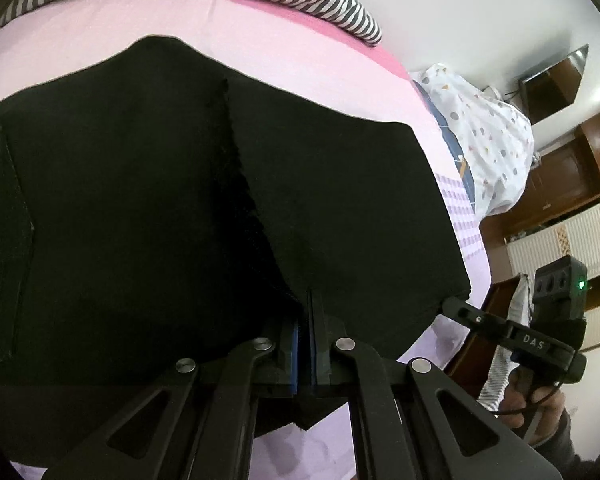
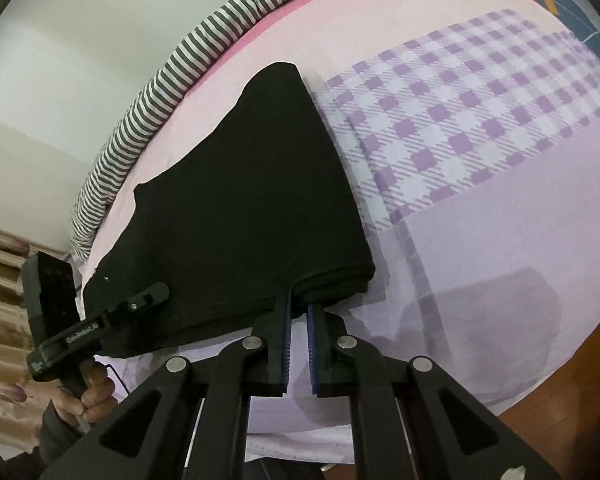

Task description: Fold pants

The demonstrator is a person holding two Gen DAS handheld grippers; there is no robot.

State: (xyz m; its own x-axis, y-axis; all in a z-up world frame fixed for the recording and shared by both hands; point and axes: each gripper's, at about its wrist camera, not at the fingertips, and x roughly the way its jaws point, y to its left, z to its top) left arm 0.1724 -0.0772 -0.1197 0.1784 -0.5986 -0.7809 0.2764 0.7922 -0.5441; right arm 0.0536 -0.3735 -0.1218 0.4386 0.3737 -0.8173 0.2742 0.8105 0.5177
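Black pants lie spread on the bed, folded over with a raw seam running down the middle. My left gripper is shut, its fingertips pinching the near edge of the pants at that seam. From the right wrist view the pants look like a dark wedge with a thick folded near edge. My right gripper is shut on that edge near its right corner. The left gripper bites the same edge further left, and the right gripper shows at the pants' right corner.
The bed sheet is pink, with a purple checked patch. A striped cloth lines the far edge along the wall. A dotted white bundle sits at the right. Wooden floor lies past the bed edge. Hands hold the grippers' handles.
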